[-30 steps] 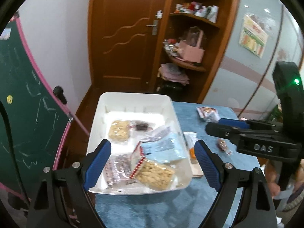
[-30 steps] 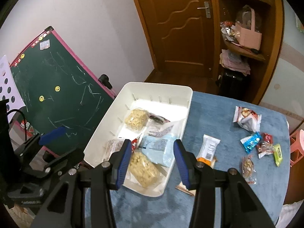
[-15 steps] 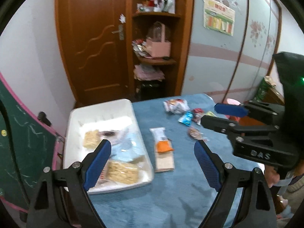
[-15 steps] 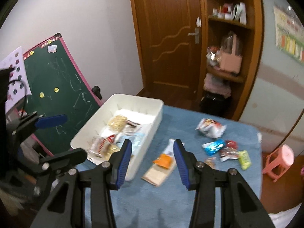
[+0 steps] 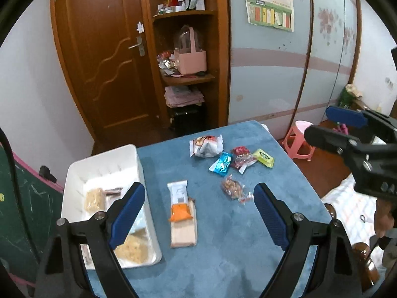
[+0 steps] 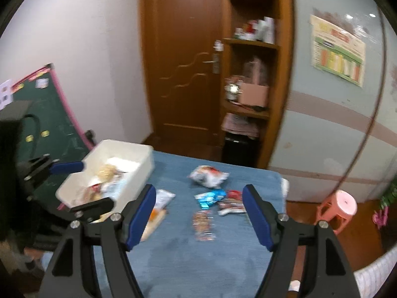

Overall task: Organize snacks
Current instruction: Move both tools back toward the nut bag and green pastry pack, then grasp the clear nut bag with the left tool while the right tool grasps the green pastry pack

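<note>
The left gripper hung over the blue-covered table with its jaws spread wide and nothing between them. The right gripper was released too: its jaws had just been opening, and they held nothing.

In the left wrist view, at about seven o'clock, the white bin sat at the table's left edge, already holding several snack packets, among them a pack of pale crackers. Just right of the bin, close to centre, lay a long wafer pack with an orange band across its middle, flat on the cloth. At about three o'clock from it rested a clear bag of nuts, apart from the others.

Farther off, toward one o'clock, a loose group lay together: a blue foil packet, a red packet touching it, a yellow-green packet just beside that, and a crumpled white snack bag at the far side.

Beyond the table stood a wooden door at eleven o'clock, a shelf unit at twelve holding a pink basket, and a pink stool on the floor at two o'clock. The right wrist view was blurred.
</note>
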`<state>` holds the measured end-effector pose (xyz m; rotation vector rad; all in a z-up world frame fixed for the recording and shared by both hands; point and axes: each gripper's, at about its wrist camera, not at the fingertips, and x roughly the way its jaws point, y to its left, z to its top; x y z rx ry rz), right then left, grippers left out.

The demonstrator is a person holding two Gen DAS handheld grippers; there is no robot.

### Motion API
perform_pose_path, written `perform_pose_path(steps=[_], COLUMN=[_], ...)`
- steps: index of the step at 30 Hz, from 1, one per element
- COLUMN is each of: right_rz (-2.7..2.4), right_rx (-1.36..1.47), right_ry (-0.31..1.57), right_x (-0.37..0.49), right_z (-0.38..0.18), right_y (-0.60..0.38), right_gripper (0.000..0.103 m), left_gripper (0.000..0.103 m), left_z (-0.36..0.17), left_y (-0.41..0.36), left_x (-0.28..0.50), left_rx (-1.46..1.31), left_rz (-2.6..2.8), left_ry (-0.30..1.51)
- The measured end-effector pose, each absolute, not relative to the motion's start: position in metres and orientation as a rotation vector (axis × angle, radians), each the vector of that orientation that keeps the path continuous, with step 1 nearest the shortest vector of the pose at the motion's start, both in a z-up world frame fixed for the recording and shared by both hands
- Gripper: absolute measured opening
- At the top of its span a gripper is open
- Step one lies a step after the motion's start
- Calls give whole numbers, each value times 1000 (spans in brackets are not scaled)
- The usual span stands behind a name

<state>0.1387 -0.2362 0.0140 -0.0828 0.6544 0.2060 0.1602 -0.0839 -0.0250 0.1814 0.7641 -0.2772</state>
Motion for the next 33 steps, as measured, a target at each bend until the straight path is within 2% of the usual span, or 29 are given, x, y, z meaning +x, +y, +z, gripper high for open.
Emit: perform_pose_path(steps=[9,21,26,33], right_rz=[41,-3,17,20], right_rx=[-65,-128,-93,-1], right_ry=[779,1090,1137,1160], right_x=[212,294,306,326], right_z=[-39,-184,-218,-242], right_y=[-296,-330,-336,-345], right_gripper=[73,73,73,73], left_gripper=[89,89,89,75], left_z=[-70,-203,-239,-267], left_y=[-133,-169,-174,-176], left_x=[222,303,314,320], left_rx=[147,-1,-49,-121], left_rz=[-261,-242,-216,-197], left_ry=[851,1138,1195,1234])
